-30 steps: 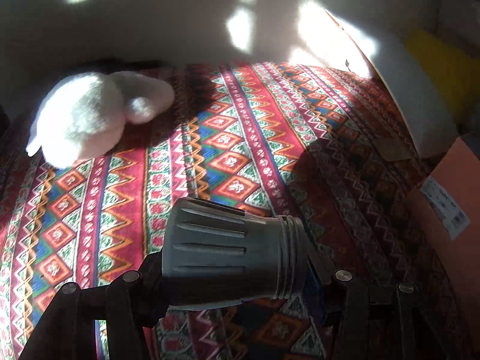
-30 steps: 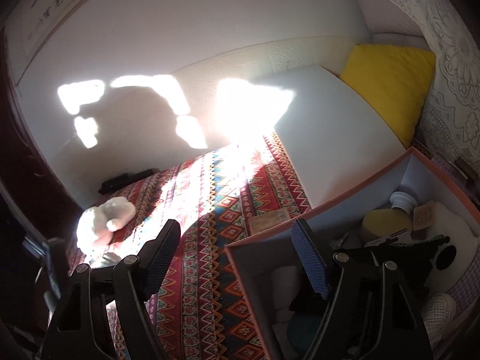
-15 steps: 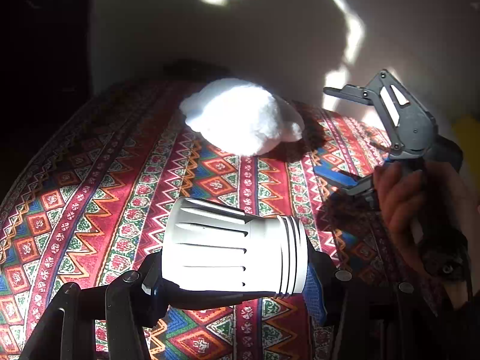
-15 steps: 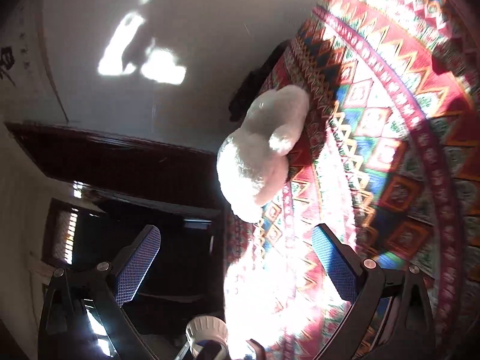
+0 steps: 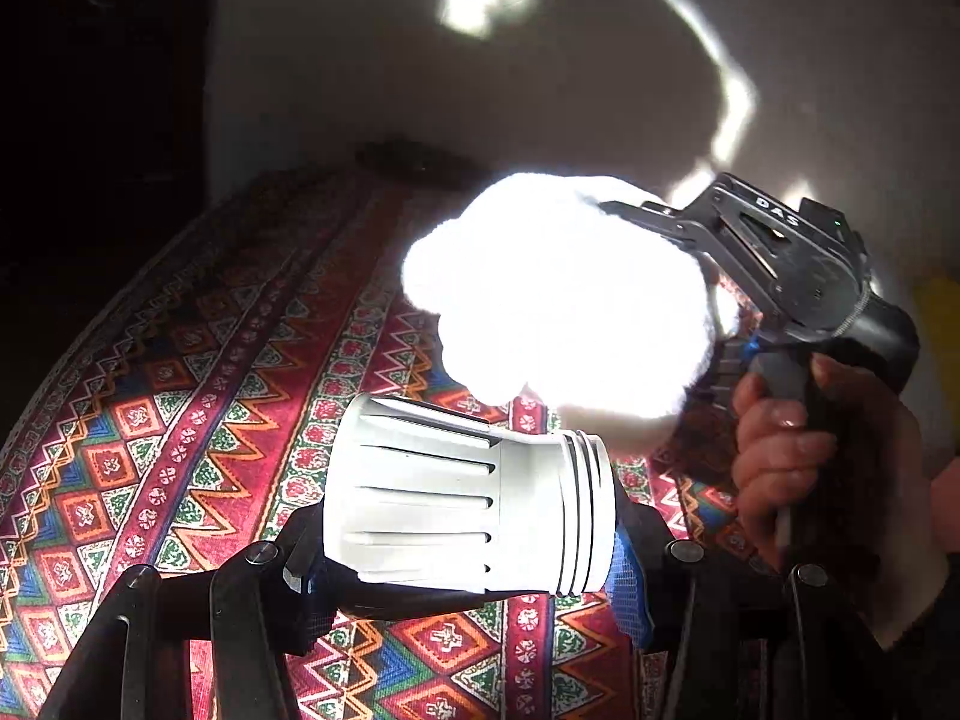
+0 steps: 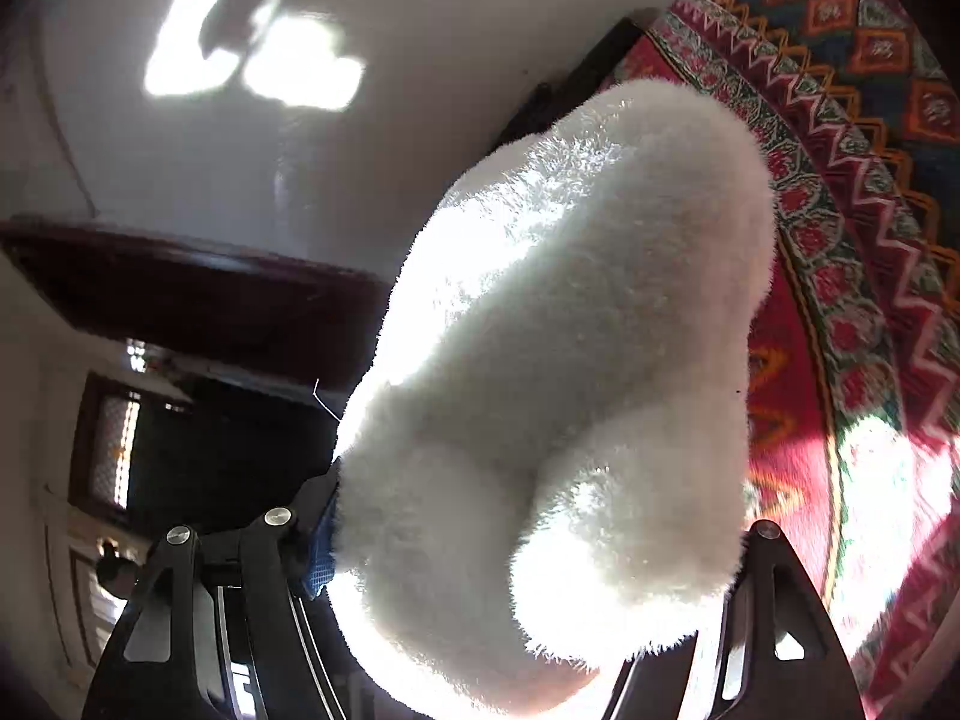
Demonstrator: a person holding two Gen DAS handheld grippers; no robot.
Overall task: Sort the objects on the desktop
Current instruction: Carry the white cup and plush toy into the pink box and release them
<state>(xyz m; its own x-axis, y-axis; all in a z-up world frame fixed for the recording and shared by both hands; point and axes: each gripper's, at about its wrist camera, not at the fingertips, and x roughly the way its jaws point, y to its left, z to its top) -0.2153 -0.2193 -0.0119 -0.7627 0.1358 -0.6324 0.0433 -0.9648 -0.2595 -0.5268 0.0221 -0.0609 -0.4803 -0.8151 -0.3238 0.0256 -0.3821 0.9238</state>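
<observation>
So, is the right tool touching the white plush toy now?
Touching. In the right wrist view the white plush toy fills the space between the fingers of the right tool, and its fur presses against the blue pad of one finger.

Landmark: plush toy (image 5: 564,300), lying on the patterned cloth (image 5: 180,450).

- Left gripper (image 5: 468,558): nearer the camera than the plush toy, in front of and below it in the left wrist view. Its fingers sit on either side of a ribbed lamp housing (image 5: 462,498), which lies crosswise between them, threaded end to the right.
- Right gripper (image 6: 528,570): reaches the plush toy from its right side; one finger (image 5: 648,216) lies over the toy's top edge. In the right wrist view the toy sits between the two fingers, filling the gap.
- Wall (image 5: 480,90): behind the plush toy.
- A flat object (image 5: 414,159) on the cloth lies behind the toy, against the wall.
</observation>
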